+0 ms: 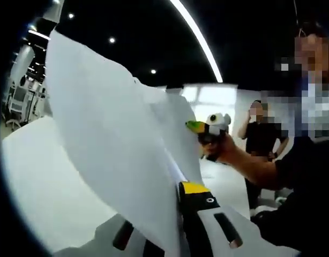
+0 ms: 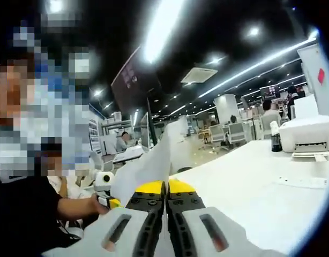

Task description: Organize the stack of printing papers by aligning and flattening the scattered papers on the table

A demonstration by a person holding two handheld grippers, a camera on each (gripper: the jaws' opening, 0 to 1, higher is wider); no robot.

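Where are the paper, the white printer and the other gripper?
paper [image 1: 111, 144], left gripper view, middle of the raised sheet.
printer [image 2: 309, 134], right gripper view, its front.
right gripper [image 1: 199, 127], left gripper view, green-tipped fingers.

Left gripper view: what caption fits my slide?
Left gripper holds white papers up while the right gripper pinches their far edge.

The left gripper view is aimed upward at close range along lifted paper [image 1: 116, 150] toward the ceiling; the right gripper view is held low over the table [image 2: 250, 193], facing its far edge. The paper and the opposite gripper are shared by both
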